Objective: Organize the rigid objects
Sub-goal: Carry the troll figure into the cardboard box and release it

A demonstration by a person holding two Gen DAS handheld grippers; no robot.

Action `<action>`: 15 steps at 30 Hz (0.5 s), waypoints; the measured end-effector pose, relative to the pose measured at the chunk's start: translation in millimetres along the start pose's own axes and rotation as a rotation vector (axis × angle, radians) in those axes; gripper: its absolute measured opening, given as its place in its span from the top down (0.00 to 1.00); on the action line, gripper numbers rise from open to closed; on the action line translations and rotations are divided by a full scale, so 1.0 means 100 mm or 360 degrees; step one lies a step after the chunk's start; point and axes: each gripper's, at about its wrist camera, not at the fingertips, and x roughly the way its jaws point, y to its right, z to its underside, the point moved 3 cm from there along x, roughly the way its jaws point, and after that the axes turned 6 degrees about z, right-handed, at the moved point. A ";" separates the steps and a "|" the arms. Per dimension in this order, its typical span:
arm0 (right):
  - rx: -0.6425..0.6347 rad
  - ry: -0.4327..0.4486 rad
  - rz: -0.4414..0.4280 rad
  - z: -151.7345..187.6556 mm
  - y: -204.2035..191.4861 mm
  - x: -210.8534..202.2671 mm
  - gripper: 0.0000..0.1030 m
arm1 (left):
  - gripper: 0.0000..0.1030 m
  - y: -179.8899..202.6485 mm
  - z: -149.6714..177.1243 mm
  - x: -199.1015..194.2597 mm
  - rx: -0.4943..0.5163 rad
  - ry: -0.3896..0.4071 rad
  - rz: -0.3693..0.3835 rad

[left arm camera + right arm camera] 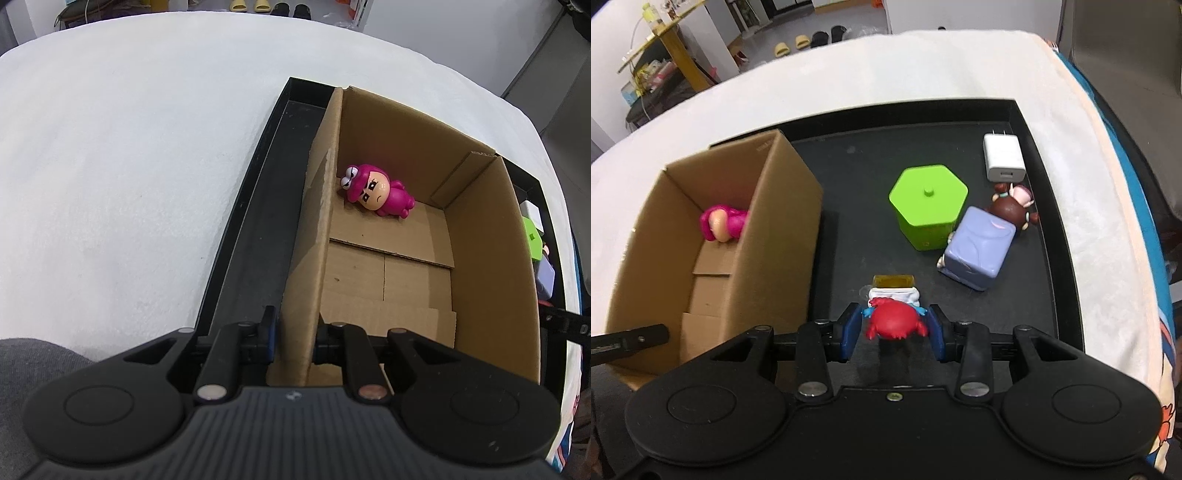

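A cardboard box (491, 236) stands in a black tray (258, 236); a pink figurine (376, 192) lies inside it, also in the right wrist view (722, 223). My left gripper (293, 332) is shut on the box's left wall (314, 236). My right gripper (894, 328) has its fingers on both sides of a red-topped figurine (895, 321) that stands on the tray (849, 229); there is a small gap on each side. On the tray lie a green hexagonal container (929, 203), a purple cube toy (979, 247), a brown-haired figurine (1012, 206) and a white charger (1003, 157).
The tray rests on a white cloth (129, 166) over the table. The cardboard box (713, 258) stands to the left of the right gripper. Shoes and shelves are on the floor beyond the table's far edge.
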 end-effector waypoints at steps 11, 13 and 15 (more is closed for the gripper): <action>-0.0022 0.0138 -0.0055 -0.04 -0.09 -0.34 0.63 | 0.85 0.03 0.01 -0.02 0.0009 0.0007 -0.0012; -0.0024 0.0166 -0.0058 -0.07 -0.09 -0.39 0.63 | 0.85 0.03 0.00 -0.02 0.0008 0.0009 -0.0016; -0.0022 0.0193 -0.0063 -0.11 -0.10 -0.44 0.63 | 0.85 0.03 0.00 -0.02 0.0008 0.0010 -0.0018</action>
